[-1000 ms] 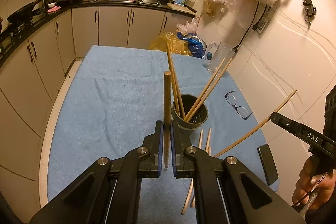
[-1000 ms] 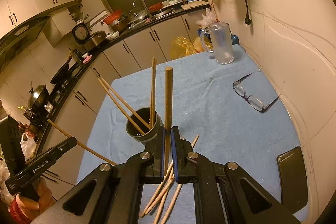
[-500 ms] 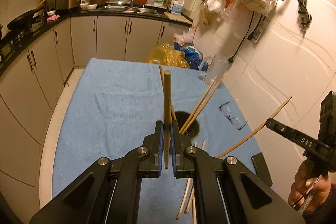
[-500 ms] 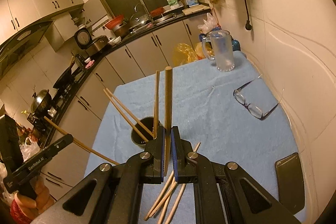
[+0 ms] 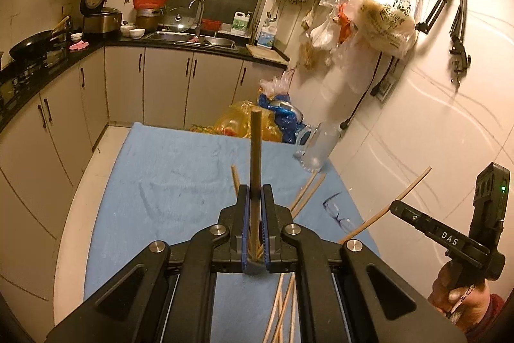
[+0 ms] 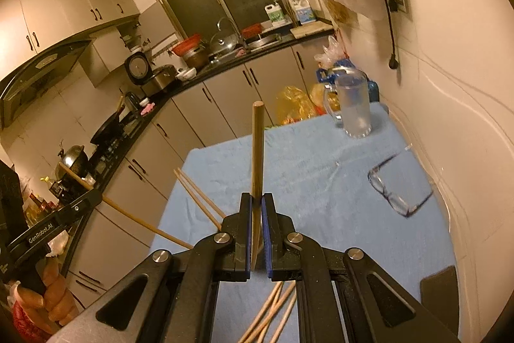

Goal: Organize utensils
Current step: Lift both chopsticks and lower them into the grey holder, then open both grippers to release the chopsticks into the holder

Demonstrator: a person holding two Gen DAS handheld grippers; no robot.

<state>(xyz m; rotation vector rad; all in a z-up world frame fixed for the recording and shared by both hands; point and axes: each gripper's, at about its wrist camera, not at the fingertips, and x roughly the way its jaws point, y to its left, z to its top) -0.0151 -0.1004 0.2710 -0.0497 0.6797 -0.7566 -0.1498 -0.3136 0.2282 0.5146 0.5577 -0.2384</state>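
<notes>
My left gripper point(image 5: 255, 193) is shut on a wooden chopstick point(image 5: 256, 150) that stands upright between its blue pads. In the right wrist view my right gripper point(image 6: 257, 198) is likewise shut on another chopstick point(image 6: 258, 147). Each gripper also shows in the other's view, held by a hand: the right gripper point(image 5: 396, 208) with its slanted chopstick point(image 5: 404, 195), the left gripper point(image 6: 96, 198) with its chopstick point(image 6: 138, 221). Tips of chopsticks point(image 5: 308, 193) point(image 6: 196, 195) standing in the holder poke out from behind the jaws; the holder itself is hidden. Loose chopsticks point(image 5: 282, 311) point(image 6: 270, 311) lie on the blue cloth point(image 5: 167, 182).
A clear glass mug point(image 6: 353, 108) stands at the table's far right corner, with glasses point(image 6: 395, 192) and a dark phone point(image 6: 440, 288) along the wall side. Plastic bags point(image 5: 250, 121) sit beyond the far edge. Kitchen cabinets run along the left.
Both grippers have risen with their chopsticks still clamped. The table looks smaller and lower, and the dark holder has slipped out of sight behind the jaws.
</notes>
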